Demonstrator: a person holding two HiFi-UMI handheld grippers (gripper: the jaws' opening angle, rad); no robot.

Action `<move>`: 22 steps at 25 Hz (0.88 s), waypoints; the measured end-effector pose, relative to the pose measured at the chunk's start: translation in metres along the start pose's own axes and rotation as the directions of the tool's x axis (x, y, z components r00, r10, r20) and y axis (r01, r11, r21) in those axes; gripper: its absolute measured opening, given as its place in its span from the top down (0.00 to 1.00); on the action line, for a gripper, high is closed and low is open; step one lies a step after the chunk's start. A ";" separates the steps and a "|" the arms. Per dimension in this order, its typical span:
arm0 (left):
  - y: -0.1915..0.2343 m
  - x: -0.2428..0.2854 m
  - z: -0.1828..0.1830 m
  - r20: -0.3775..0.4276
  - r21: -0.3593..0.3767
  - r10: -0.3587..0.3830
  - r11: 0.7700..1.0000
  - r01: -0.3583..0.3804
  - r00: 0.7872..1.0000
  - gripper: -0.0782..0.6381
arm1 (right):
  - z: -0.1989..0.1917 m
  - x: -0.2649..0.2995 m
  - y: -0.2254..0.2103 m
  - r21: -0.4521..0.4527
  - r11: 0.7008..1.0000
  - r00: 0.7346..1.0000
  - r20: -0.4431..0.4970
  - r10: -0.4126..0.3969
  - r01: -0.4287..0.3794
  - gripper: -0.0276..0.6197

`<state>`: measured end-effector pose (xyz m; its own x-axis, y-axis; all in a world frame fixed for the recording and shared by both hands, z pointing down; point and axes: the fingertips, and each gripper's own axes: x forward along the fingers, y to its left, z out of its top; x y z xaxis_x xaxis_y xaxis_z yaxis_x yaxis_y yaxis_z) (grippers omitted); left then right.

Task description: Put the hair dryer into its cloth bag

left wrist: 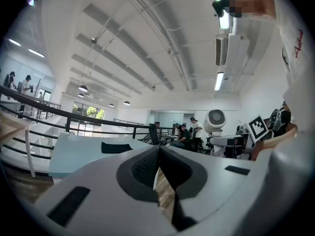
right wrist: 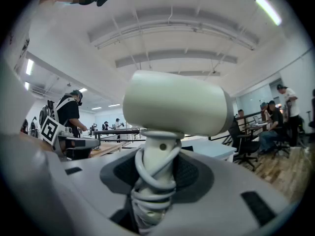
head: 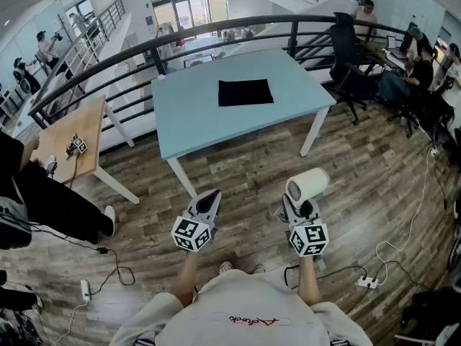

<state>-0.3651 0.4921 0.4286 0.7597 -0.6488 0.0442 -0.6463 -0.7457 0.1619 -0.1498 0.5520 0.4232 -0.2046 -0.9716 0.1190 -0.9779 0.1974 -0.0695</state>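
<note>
The dryer [head: 308,184] is held upright by its cord-wrapped handle between the partly spread jaws of the right gripper [head: 297,206], the left gripper [head: 213,197] is closed on nothing, and the bag [head: 245,92] is laid flat on the table [head: 189,117], well apart from the 2 grippers.

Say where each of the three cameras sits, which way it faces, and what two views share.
Head view: on the head, steeply down at the blue table, black cloth bag and floor; forearms, shoes, left gripper, right gripper show.
Left gripper view: on the left gripper, toward the table; own shut jaws show.
Right gripper view: on the right gripper, along jaws shut on the hair dryer.
Shared: head and left gripper views both show bag and hair dryer.
</note>
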 end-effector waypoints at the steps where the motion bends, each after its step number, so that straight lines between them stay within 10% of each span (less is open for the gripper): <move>1: -0.002 0.002 0.000 0.000 0.002 -0.001 1.000 0.001 1.000 0.88 | 0.000 0.000 -0.002 -0.001 1.000 1.000 -0.001 0.003 -0.003 0.68; 22: -0.049 0.057 -0.008 0.007 0.000 0.021 1.000 -0.021 1.000 0.88 | -0.005 -0.003 -0.064 0.020 0.997 0.997 -0.019 0.070 -0.070 0.68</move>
<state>-0.2899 0.4928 0.4316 0.7456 -0.6651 0.0404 -0.6618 -0.7322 0.1610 -0.0870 0.5432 0.4326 -0.2737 -0.9526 0.1330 -0.9600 0.2622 -0.0979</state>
